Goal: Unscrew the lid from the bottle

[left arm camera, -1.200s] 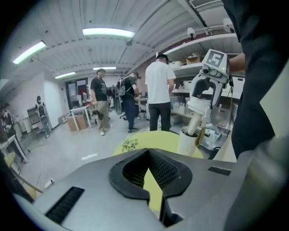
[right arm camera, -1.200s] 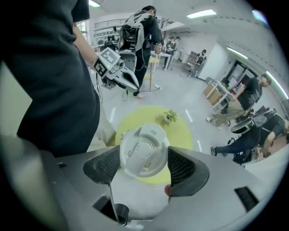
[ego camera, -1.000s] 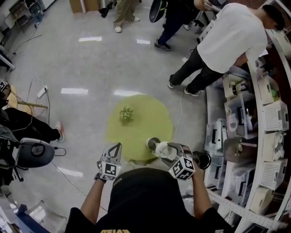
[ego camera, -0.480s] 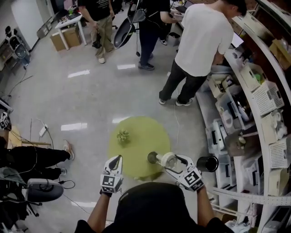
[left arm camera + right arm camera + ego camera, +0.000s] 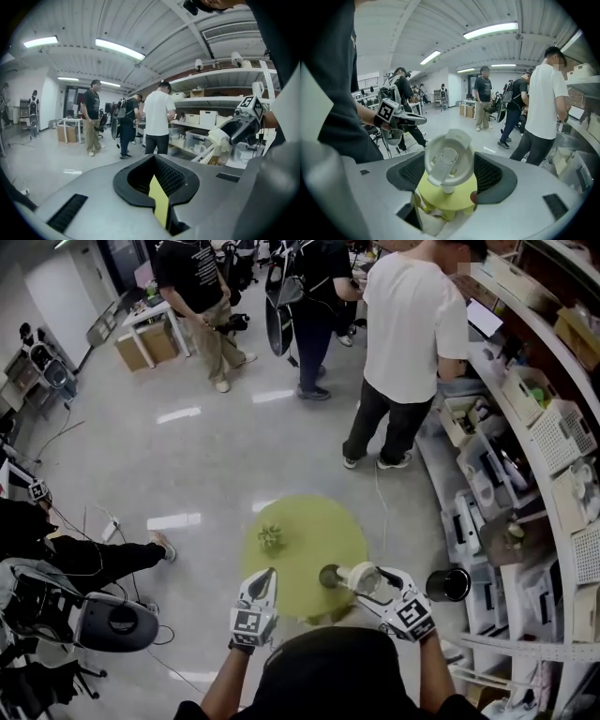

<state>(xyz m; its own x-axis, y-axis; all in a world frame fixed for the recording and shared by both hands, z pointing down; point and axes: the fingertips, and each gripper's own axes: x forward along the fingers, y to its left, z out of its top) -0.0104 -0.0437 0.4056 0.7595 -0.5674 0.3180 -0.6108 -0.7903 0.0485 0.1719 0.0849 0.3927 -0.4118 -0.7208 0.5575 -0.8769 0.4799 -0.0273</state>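
Observation:
My right gripper (image 5: 364, 580) is shut on a clear bottle (image 5: 354, 577), held sideways over the near edge of the round green table (image 5: 309, 526). In the right gripper view the bottle's white flip lid (image 5: 450, 158) points away from the camera, between the right gripper's (image 5: 451, 176) two black pads. My left gripper (image 5: 265, 579) hovers to the left of the bottle, apart from it, shut and empty. In the left gripper view a yellow-green strip (image 5: 160, 202) shows at the closed seam, and the bottle (image 5: 220, 140) appears at the right.
A small green plant-like thing (image 5: 271, 538) sits on the table's far left. A black cylinder (image 5: 448, 584) stands at the right near shelves (image 5: 525, 456) full of bins. Several people (image 5: 412, 329) stand beyond the table. A chair (image 5: 117, 622) and cables lie at the left.
The head camera has tilted up, so more of the room and the people shows. Both grippers keep their pose, the right one still holding the bottle.

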